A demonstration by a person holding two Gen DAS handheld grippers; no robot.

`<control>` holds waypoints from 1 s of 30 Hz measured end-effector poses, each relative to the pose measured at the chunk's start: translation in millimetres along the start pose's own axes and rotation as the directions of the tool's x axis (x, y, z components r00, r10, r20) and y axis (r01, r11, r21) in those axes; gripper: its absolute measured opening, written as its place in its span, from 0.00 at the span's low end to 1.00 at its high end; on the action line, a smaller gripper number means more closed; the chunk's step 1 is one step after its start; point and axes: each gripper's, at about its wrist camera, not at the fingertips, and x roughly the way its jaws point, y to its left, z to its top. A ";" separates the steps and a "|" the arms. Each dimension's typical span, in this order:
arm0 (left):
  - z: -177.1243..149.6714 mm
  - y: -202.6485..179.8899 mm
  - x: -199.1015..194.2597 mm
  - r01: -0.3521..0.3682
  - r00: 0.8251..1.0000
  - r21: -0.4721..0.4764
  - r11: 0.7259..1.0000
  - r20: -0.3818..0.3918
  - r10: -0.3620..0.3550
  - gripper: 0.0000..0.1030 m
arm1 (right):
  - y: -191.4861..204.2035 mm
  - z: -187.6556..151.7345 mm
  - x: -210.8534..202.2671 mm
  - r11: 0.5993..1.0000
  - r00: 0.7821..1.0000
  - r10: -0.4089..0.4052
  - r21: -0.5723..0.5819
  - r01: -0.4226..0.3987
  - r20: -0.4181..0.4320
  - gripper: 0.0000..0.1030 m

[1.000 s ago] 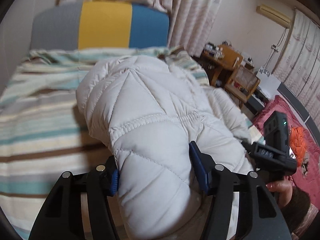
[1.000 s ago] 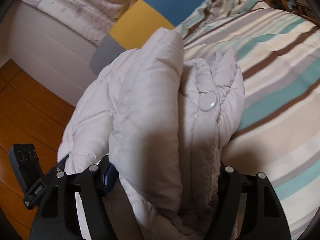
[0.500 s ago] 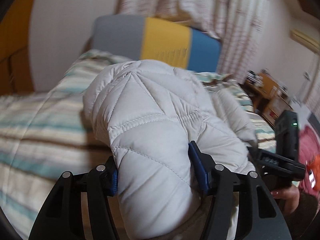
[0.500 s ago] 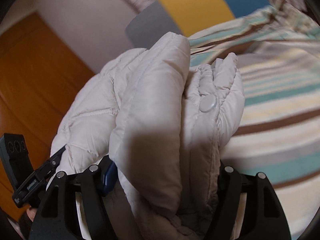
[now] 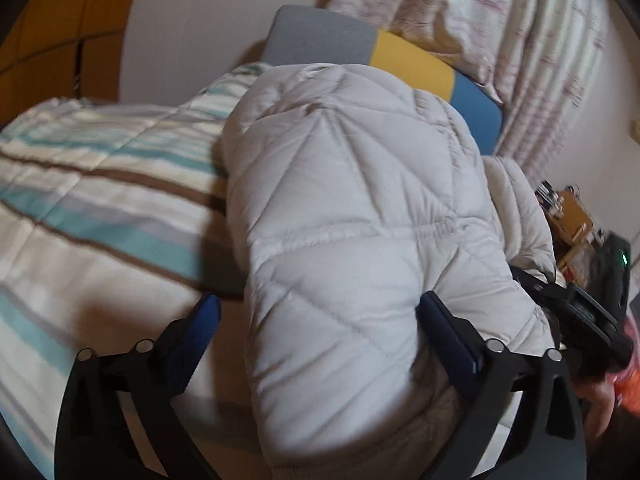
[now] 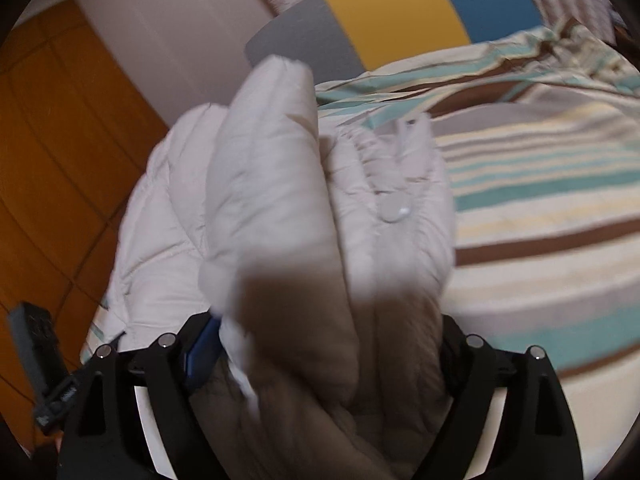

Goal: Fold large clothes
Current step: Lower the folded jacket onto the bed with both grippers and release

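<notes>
On the striped bed (image 5: 100,208), left claw (image 5: 316,332) has released the jacket (image 5: 352,216).

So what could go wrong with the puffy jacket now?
1. The left gripper is open, and one finger is clear of the jacket. That side might puff up and the fold could spring apart.
2. The right gripper clamps a thick bunch of layers. Some could slip out, or a pull could drag the bundle askew on the bed.
</notes>
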 end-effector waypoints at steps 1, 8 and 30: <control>0.9 0.5 -3.2 -0.013 1.000 -0.015 1.000 -0.011 0.013 0.97 | -4.3 0.6 -11.4 1.000 1.000 -0.004 0.014 0.004 0.015 0.84; 26.0 3.4 -48.0 -0.156 0.979 -0.090 0.984 0.115 0.166 0.97 | 11.5 23.0 -68.4 0.992 0.979 -0.129 0.004 0.130 0.156 0.80; 103.4 -88.1 113.5 -0.277 0.955 0.271 0.922 -0.033 0.296 0.97 | -0.7 64.1 71.7 0.947 0.956 -0.283 -0.139 0.290 0.072 0.53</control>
